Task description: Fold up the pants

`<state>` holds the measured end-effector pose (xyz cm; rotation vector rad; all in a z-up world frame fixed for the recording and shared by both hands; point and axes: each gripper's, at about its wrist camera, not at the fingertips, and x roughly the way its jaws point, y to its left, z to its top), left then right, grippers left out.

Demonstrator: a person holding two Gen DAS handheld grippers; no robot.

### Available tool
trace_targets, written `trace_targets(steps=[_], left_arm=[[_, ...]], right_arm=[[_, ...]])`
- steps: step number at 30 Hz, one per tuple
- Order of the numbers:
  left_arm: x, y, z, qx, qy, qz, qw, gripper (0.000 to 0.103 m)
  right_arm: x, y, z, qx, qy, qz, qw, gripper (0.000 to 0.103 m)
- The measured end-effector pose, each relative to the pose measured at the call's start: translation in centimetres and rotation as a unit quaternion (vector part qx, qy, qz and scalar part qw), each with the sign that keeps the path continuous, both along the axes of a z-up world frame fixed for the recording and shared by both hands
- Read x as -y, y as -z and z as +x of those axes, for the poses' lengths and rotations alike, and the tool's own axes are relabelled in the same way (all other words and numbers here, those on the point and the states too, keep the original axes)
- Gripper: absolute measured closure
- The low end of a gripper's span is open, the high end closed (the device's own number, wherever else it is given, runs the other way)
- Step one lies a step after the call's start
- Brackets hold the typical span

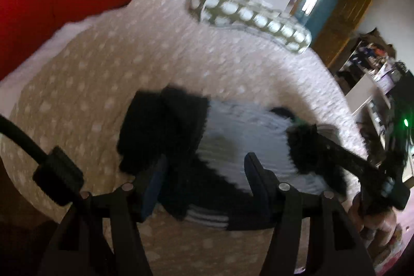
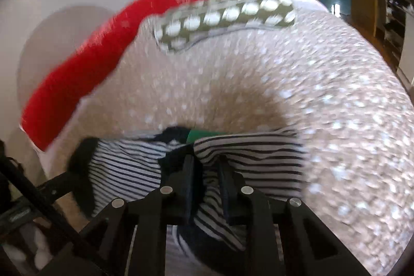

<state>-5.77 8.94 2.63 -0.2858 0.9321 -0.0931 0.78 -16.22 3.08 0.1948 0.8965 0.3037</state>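
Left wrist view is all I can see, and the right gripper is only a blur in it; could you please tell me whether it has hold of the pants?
Observer: Yes. In the right wrist view the right gripper is shut on a bunch of the striped pants.
Operator: Thank you. Is the cloth lying flat around it?
Observer: No, it puckers. Folds run in toward the fingers from both sides.
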Motion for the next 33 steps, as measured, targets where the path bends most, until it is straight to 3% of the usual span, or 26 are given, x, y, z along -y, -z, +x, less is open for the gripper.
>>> trace_targets(steps=[5,9,11,14,16,18,23,26,29,33], left_arm=[[0.4,1.2,-0.3,0.005,0.013,0.012,0.9998,0.044],[-0.8,-0.1,-1.3,0.029,0.011,-0.028,0.9991,0.044],[-2.4,-1.4,-2.2,0.053,-0.009,-0.042,0.9977,0.043],[-5.7,-2.1,-3.5,0.065,-0.063,-0.055,0.9944,0.043],[-7.6,-2.0,-3.8,0.059,-0.090,-0.067,0.9919,0.043],[-9.2,-1.6,-4.3,0.048,-0.111,-0.073,0.9900,0.043],[-11.8,0.0,-5.5,0.024,-0.148,-0.081,0.9853,0.043],[-13.4,0.5,-6.1,0.019,-0.167,-0.092,0.9814,0.043],[-14.5,0.7,-6.8,0.022,-0.180,-0.096,0.9786,0.043],[-15.2,0.9,-7.7,0.023,-0.185,-0.102,0.9772,0.043]], right_arm=[[-0.2,1.8,1.3,-0.024,0.006,-0.004,1.000,0.083],[0.3,1.8,1.7,-0.037,0.000,0.011,0.999,0.082],[0.9,0.0,0.5,-0.026,0.007,0.012,1.000,0.080],[0.1,-2.7,-1.0,0.017,0.007,0.002,1.000,0.066],[-1.1,-3.8,-1.5,0.022,-0.010,-0.003,1.000,0.057],[-3.3,-4.3,-1.5,0.008,-0.041,-0.001,0.999,0.046],[-10.1,-4.3,-0.3,-0.034,-0.109,-0.001,0.993,0.031],[-14.4,-4.0,0.7,-0.057,-0.145,-0.006,0.988,0.030],[-19.2,-3.0,1.8,-0.075,-0.177,-0.057,0.980,0.026],[-24.0,-0.5,2.7,-0.104,-0.170,-0.152,0.968,0.023]])
